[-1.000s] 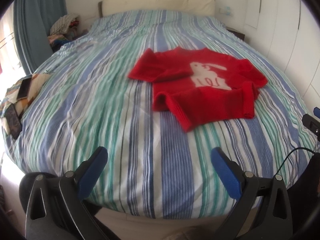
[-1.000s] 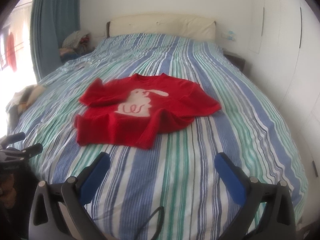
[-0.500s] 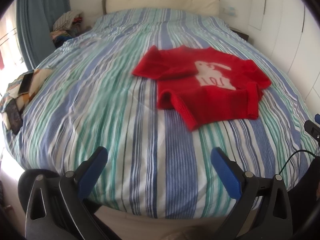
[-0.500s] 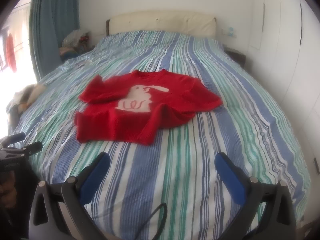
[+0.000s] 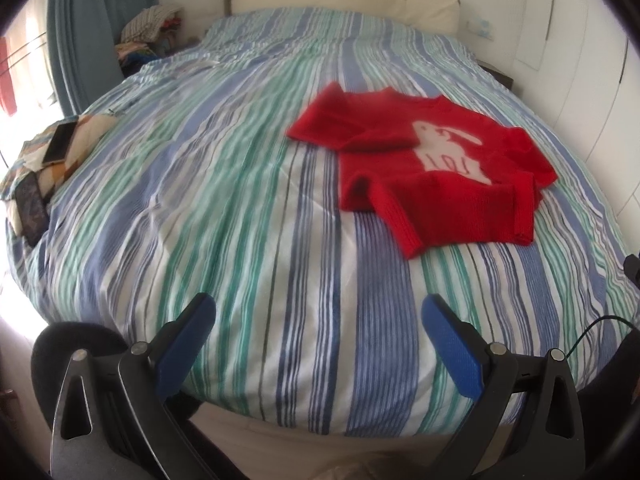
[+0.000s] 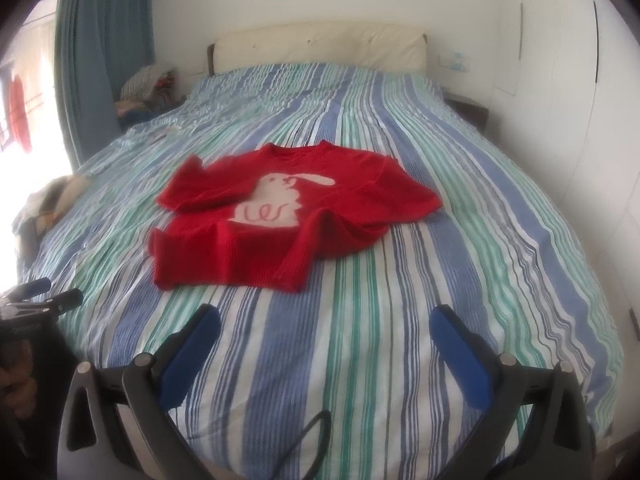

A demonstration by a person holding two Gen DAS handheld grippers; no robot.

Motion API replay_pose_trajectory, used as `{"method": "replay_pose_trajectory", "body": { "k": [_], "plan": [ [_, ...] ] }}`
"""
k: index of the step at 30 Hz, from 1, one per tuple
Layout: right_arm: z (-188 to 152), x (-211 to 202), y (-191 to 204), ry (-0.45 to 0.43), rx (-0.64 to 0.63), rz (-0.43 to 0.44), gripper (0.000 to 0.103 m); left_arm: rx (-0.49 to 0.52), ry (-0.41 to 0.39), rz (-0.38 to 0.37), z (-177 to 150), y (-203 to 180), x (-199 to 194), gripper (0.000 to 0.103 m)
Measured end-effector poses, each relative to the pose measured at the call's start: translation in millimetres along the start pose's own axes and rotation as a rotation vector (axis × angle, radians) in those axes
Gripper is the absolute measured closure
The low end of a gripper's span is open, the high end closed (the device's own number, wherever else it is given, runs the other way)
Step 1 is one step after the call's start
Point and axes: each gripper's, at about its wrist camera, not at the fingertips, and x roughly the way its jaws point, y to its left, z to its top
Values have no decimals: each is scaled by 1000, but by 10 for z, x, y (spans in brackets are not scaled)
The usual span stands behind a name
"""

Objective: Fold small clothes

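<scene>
Left gripper (image 5: 316,312), blue-padded: jaws spread wide, nothing held, above the near edge of the blue-green striped duvet (image 5: 224,184). Right gripper (image 6: 325,322): same, wide apart, empty. Red knitted sweater with white rabbit motif (image 6: 280,216) lies flat mid-bed, well apart from both, neck toward the cream padded headboard (image 6: 320,46), hem nearest, sleeves folded inward.

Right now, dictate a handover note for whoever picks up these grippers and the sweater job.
Left gripper: open, empty, above the near edge of the bed.
Right gripper: open, empty, also short of the sweater.
Sweater: lies on the bed, rabbit side up, one sleeve crossed over the chest, hem rumpled.
Done: nothing neat yet.
Left: flatten it, fold sleeves in, fold it up.
</scene>
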Motion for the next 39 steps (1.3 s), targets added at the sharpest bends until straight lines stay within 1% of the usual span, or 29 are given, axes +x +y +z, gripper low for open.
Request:
{"method": "replay_pose_trajectory", "body": {
  "k": [6, 9, 11, 17, 25, 34, 39],
  "plan": [
    [-46, 80, -36, 31, 13, 7, 0, 11, -6, -2, 36, -48, -11, 0],
    [-45, 95, -66, 38, 19, -6, 0, 20, 0, -7, 44, -90, 7, 0],
    [-45, 111, -75, 48, 15, -33, 0, 27, 9, -4, 44, -119, 43, 0],
    [-65, 185, -106, 94, -12, -162, 0, 40, 21, 12, 15, -154, 86, 0],
    [-64, 222, -205, 118, -1, -240, 0, 40, 29, 23, 9, -150, 109, 0],
    [-69, 253, -196, 135, -22, -273, 0, 44, 33, 28, 4, -136, 120, 0],
    [-76, 263, -220, 139, -18, -275, 0, 40, 38, 19, 7, -134, 159, 0]
  ]
}}
